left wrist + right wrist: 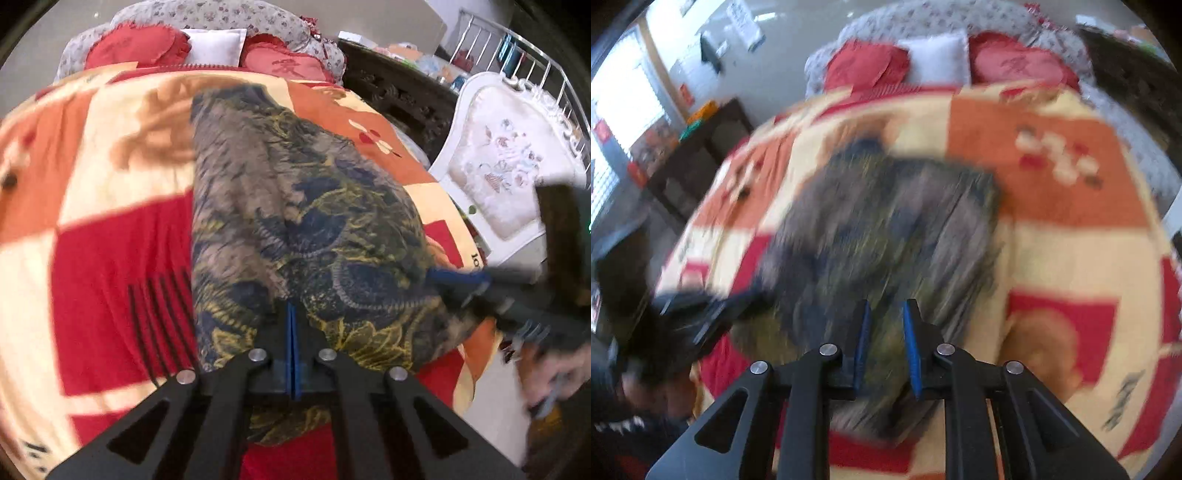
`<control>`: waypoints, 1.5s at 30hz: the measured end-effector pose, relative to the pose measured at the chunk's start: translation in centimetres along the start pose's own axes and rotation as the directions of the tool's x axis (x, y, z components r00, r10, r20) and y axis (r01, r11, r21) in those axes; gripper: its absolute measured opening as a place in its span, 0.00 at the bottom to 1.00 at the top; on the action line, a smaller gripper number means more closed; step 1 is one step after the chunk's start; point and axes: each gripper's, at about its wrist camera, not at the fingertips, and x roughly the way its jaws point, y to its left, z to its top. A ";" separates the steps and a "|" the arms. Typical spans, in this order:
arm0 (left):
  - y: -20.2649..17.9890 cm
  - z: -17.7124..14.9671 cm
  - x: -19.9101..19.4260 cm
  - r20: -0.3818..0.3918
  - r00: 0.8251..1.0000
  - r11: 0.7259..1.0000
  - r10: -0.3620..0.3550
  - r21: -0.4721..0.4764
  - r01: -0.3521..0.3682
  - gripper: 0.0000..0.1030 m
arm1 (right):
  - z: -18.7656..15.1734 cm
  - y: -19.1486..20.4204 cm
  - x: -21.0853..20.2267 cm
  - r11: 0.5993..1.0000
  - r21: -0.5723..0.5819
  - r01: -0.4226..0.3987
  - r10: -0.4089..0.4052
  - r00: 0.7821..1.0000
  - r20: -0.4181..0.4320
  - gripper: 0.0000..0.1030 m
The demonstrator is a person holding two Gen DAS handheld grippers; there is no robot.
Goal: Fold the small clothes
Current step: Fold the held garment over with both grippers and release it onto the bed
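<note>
A lived-in bedroom in a home is shown. Most of both views is filled by a bed covered with a patchwork blanket (110, 258) in red, orange and cream. At its head, two red cushions (136, 46) and a white pillow (216, 46) are propped against a flowered bolster (221, 14). Beside the bed, a dark carved cabinet (399, 92) is seen with small items heaped on top, and a white upholstered chair (509, 162) is set before a white railing (535, 70). In the right wrist view, a bright window (624, 96), a dark shelf unit (698, 155) and papers on the wall (744, 22) are seen, all blurred.
</note>
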 end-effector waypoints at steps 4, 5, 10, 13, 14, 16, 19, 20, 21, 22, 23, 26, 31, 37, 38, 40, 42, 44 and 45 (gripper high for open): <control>0.0 0.5 -0.9 0.008 1.000 1.000 0.002 -0.012 -0.002 0.02 | -3.4 -0.4 1.3 0.999 -0.012 0.034 -0.032 0.991 0.128 0.33; -0.1 1.2 -1.5 0.014 1.000 1.000 0.006 -0.010 -0.006 0.01 | -3.1 -0.7 1.1 1.000 0.016 0.018 -0.020 0.993 0.114 0.33; -0.9 8.1 -3.9 0.162 0.986 0.999 0.040 0.013 -0.043 0.11 | 1.4 -1.1 -1.1 0.997 0.076 0.033 -0.037 0.998 0.047 0.33; -1.1 13.3 -1.5 0.148 0.986 0.998 0.070 -0.006 -0.070 0.15 | 5.9 -1.8 -1.6 0.975 0.190 0.115 -0.141 0.982 0.124 0.35; -1.0 14.9 0.0 0.128 0.988 0.996 0.085 -0.026 -0.082 0.15 | 7.1 -2.1 -1.3 0.961 0.241 0.136 -0.171 0.977 0.130 0.37; -0.9 16.6 2.6 0.111 0.986 0.992 0.121 -0.042 -0.117 0.19 | 10.0 -2.6 0.8 0.919 0.345 0.189 -0.240 0.964 0.111 0.39; 0.8 17.5 7.8 0.022 0.981 0.979 0.194 -0.063 -0.192 0.20 | 12.3 -3.0 4.6 0.891 0.387 0.236 -0.289 0.954 0.084 0.40; 1.5 17.1 9.2 -0.001 0.979 0.977 0.203 -0.062 -0.203 0.20 | 12.5 -3.4 6.5 0.883 0.391 0.260 -0.303 0.952 0.050 0.40; 2.0 16.6 10.0 -0.004 0.980 0.978 0.199 -0.055 -0.199 0.20 | 12.4 -3.9 7.6 0.878 0.383 0.286 -0.318 0.948 0.022 0.40; 2.4 16.0 10.1 0.027 0.983 0.982 0.181 -0.057 -0.179 0.20 | 11.8 -4.3 9.3 0.878 0.370 0.303 -0.328 0.945 0.005 0.46; 2.8 15.6 9.9 0.045 0.985 0.984 0.165 -0.069 -0.161 0.20 | 11.2 -4.3 9.7 0.884 0.362 0.296 -0.335 0.941 0.049 0.49; 3.3 15.4 10.0 0.061 0.987 0.986 0.147 -0.091 -0.141 0.20 | 9.9 -5.1 9.3 0.892 0.397 0.217 -0.293 0.945 0.144 0.52; 2.8 15.6 10.1 0.069 0.982 0.982 0.175 -0.081 -0.169 0.20 | 9.3 -6.3 9.5 0.890 0.430 0.151 -0.239 0.958 0.159 0.52; 2.7 17.1 8.7 -0.024 0.995 0.993 0.095 -0.071 -0.096 0.23 | 9.5 -5.6 9.1 0.890 0.414 0.192 -0.272 0.952 0.141 0.54; 3.2 17.5 6.9 -0.021 0.997 0.994 0.077 -0.080 -0.078 0.28 | 9.7 -5.7 8.6 0.890 0.413 0.192 -0.263 0.957 0.122 0.54; 4.5 17.3 2.3 0.078 0.995 0.995 0.064 -0.082 -0.057 0.63 | 9.7 -4.9 6.6 0.885 0.407 0.224 -0.296 0.948 0.120 0.54; 6.1 15.5 -1.8 0.174 0.983 0.997 0.065 -0.059 -0.055 0.85 | 8.4 -3.4 3.1 0.887 0.392 0.243 -0.338 0.920 0.196 0.54; 7.6 13.4 -2.4 0.138 0.990 0.998 -0.014 -0.063 0.023 0.85 | 6.0 -2.0 0.4 0.888 0.390 0.244 -0.355 0.902 0.244 0.54; 8.1 12.4 -1.9 0.101 0.993 0.995 -0.059 -0.077 0.067 0.84 | 4.2 -1.2 -0.6 0.887 0.398 0.234 -0.354 0.898 0.262 0.54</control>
